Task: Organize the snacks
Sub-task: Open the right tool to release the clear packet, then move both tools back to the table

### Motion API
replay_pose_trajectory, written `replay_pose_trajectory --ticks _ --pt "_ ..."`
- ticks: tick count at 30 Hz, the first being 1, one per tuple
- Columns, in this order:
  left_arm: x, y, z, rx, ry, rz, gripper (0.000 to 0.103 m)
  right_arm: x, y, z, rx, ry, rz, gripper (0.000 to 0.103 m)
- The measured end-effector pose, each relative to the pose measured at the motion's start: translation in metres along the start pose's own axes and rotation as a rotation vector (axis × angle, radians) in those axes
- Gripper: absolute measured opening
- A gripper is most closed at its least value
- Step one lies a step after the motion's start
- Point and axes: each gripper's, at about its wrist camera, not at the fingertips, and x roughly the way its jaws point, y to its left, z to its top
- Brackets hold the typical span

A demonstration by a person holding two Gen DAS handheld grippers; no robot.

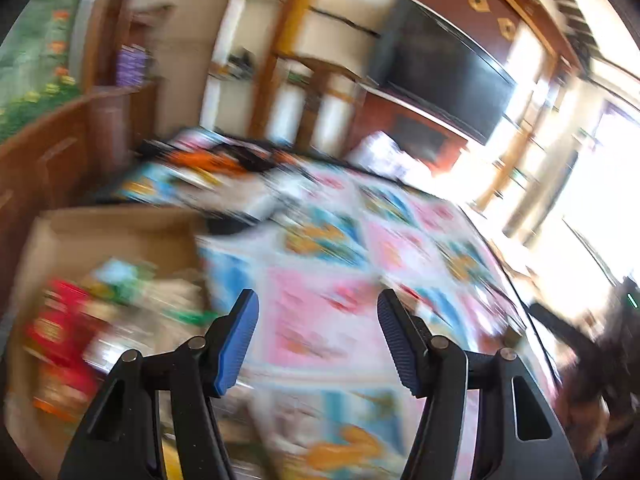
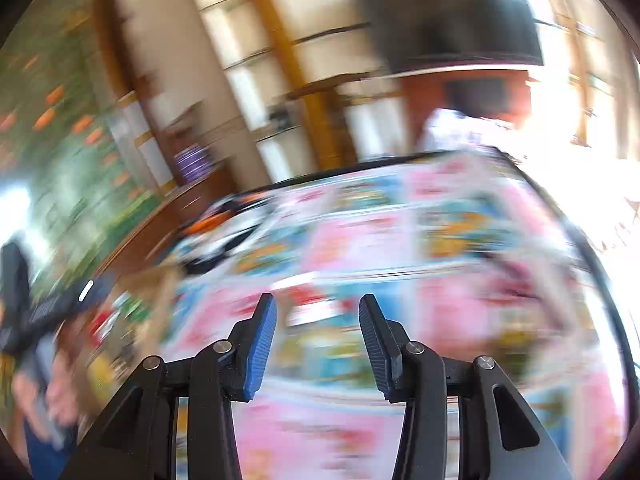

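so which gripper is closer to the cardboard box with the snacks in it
Left. The left gripper is just beside the cardboard box, which sits at its left. From the right gripper, the box is farther off to the left.

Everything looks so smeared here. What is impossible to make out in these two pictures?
- Left wrist view: the packets in the cardboard box are motion-blurred; kinds and labels are unreadable, and the box's left side is cut off.
- Both views: the heap of items at the table's far end is a smear.
- Right wrist view: the box is blurred and partly hidden by the person's hand.
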Motion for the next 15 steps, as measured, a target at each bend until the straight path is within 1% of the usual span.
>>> replay_pose_trajectory --ticks 2,4,5,6,8,9,11,12,13,14,15 --pt "0.016 -0.028 -0.013 0.054 0.066 -0.044 0.061 -0.005 -0.042 0.006 0.080 0.003 -0.079 0.046" --pt "0.033 -0.053 -0.030 0.107 0.138 -0.076 0.061 -0.005 -0.072 0.009 0.139 0.016 -0.140 0.046" --pt "0.042 -0.065 -0.039 0.146 0.181 -0.085 0.061 -0.005 -0.083 0.011 0.162 0.023 -0.153 0.046" --pt "0.050 -0.075 -0.047 0.178 0.207 -0.081 0.061 -0.005 -0.093 0.010 0.183 0.033 -0.162 0.045" --pt "0.058 -0.085 -0.058 0.228 0.235 -0.066 0.061 0.001 -0.103 0.009 0.206 0.052 -0.175 0.044" --pt "0.062 -0.088 -0.062 0.246 0.244 -0.056 0.061 0.005 -0.102 0.007 0.197 0.076 -0.173 0.043" --pt "0.065 -0.083 -0.061 0.236 0.251 -0.048 0.061 0.010 -0.098 0.004 0.169 0.118 -0.183 0.041" --pt "0.067 -0.080 -0.060 0.223 0.252 -0.049 0.061 0.012 -0.094 0.003 0.163 0.127 -0.163 0.041" --pt "0.067 -0.075 -0.059 0.203 0.252 -0.052 0.061 0.015 -0.085 0.001 0.151 0.147 -0.090 0.041" --pt "0.067 -0.070 -0.058 0.185 0.251 -0.052 0.061 0.016 -0.079 0.000 0.149 0.164 0.001 0.042" --pt "0.069 -0.067 -0.057 0.171 0.248 -0.048 0.061 0.017 -0.073 -0.002 0.169 0.186 0.146 0.043"
